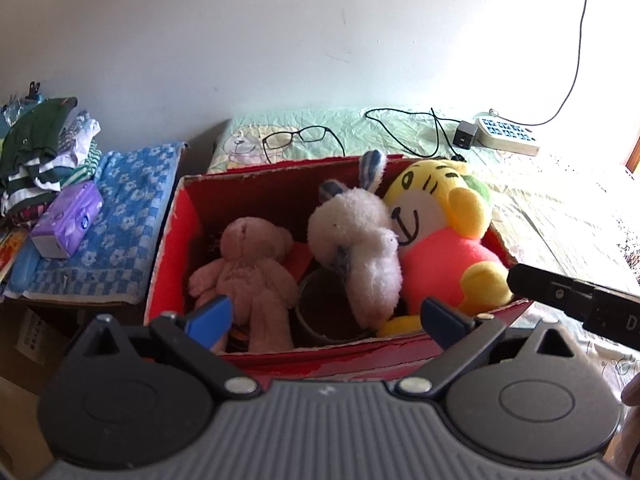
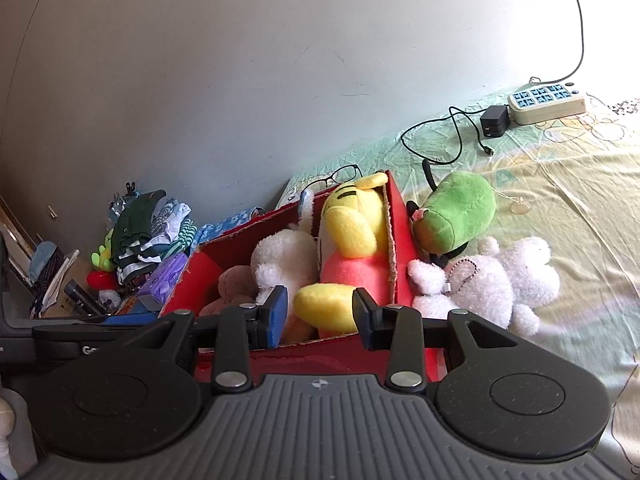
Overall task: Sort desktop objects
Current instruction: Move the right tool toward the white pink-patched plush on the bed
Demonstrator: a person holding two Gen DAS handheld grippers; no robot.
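Plush toys fill a red cardboard box (image 2: 400, 216) at frame centre; a white bear (image 2: 500, 280) and green toy (image 2: 456, 208) lie just right of it on the bed (image 2: 580, 184). Light, soft and squashy, each looks best pinched at a limb or body. Both the left hand-held gripper (image 1: 324, 320) and right hand-held gripper (image 2: 320, 312) are spread, empty. Glasses (image 1: 298, 138) and a power strip (image 2: 548, 98) sit near the wall.

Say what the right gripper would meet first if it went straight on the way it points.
Probably the yellow toy in the red box: its yellow foot lies between the open fingers of the right gripper. Depth is unclear.
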